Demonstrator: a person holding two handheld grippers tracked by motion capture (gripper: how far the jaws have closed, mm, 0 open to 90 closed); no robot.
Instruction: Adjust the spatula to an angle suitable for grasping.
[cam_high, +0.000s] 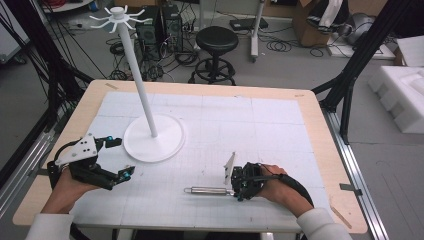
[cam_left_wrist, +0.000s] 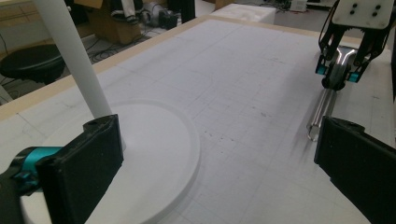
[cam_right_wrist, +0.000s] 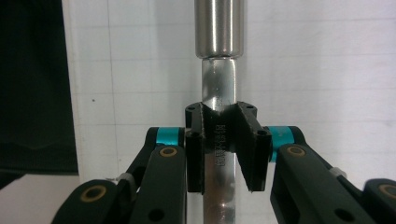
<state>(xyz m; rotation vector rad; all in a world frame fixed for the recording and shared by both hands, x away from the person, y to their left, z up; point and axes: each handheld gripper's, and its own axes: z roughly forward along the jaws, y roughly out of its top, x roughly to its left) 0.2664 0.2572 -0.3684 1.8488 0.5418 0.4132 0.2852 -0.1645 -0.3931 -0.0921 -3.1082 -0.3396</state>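
Note:
A steel utensil (cam_high: 207, 190) lies flat on the white gridded mat near the table's front edge. Its round handle with an end loop points left. My right gripper (cam_high: 235, 185) is shut on the flat shaft behind that handle. In the right gripper view both pads press the engraved shaft of the utensil (cam_right_wrist: 219, 37) inside the right gripper (cam_right_wrist: 219, 144). My left gripper (cam_high: 123, 157) stands open and holds nothing, at the front left beside the base of the white stand (cam_high: 154, 138). The left gripper view looks between the left gripper's (cam_left_wrist: 215, 163) jaws at the utensil (cam_left_wrist: 322, 112) and the right gripper (cam_left_wrist: 339, 72).
The stand's thin pole (cam_high: 141, 85) rises to a ring of hooks (cam_high: 120, 17); its round base (cam_left_wrist: 154, 154) lies just ahead of the left jaws. A black stool (cam_high: 216, 40), computer cases and cables are on the floor behind the table. White foam blocks (cam_high: 402, 95) lie off to the right.

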